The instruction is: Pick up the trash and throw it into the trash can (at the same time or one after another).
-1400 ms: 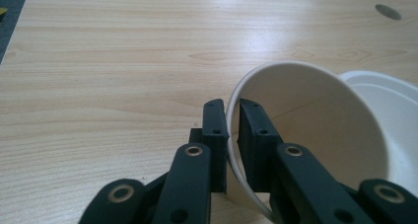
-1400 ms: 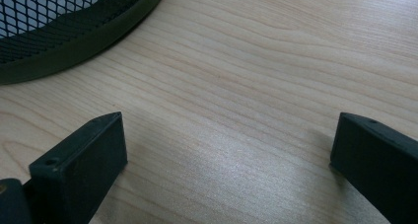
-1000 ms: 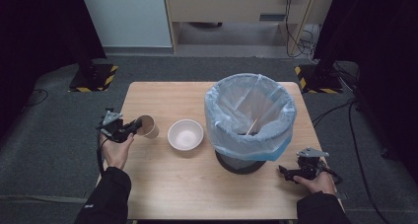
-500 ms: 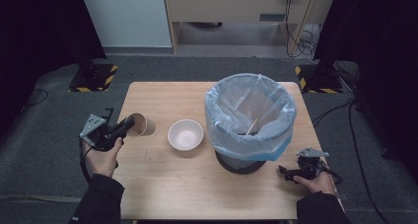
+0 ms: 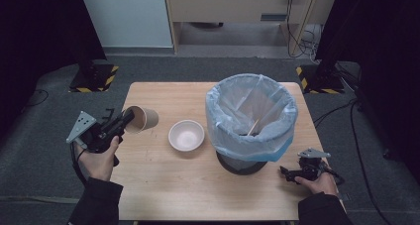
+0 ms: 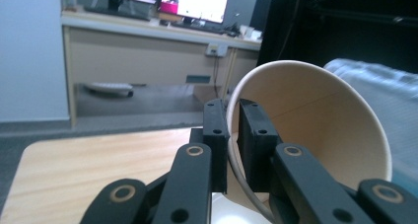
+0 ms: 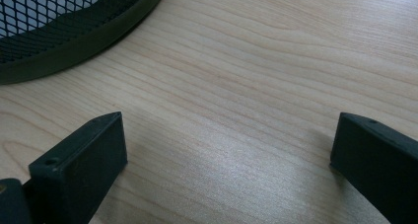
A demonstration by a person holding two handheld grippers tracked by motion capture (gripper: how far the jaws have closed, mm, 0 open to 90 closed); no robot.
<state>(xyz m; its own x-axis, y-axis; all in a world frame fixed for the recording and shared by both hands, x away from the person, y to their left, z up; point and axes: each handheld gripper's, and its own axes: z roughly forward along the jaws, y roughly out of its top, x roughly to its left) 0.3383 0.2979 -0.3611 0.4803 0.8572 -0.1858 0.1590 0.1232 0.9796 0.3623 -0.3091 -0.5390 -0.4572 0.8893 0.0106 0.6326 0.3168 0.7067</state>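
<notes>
The left gripper [image 5: 124, 123] has its jaws pinched nearly together on the rim of the cup [image 5: 142, 119]: in the left gripper view one jaw sits inside the wall of the cup [image 6: 315, 120] and the other outside, with the rim clamped between them. The cup is tipped on its side, with its mouth toward the gripper at about 8 o'clock and its base toward 2 o'clock, over the left part of the table [image 5: 163, 195], clear of the wood in the left gripper view. The bowl [image 5: 186, 135] stands on the table just beside the cup at 4 o'clock from it, and the bin [image 5: 251, 117] with its blue liner stands at 3 o'clock from the bowl. The right gripper [image 5: 291, 173] rests on the table at 5 o'clock from the bin, near its base [image 7: 64, 31]; its jaws stand wide apart with bare wood between them and hold nothing.
</notes>
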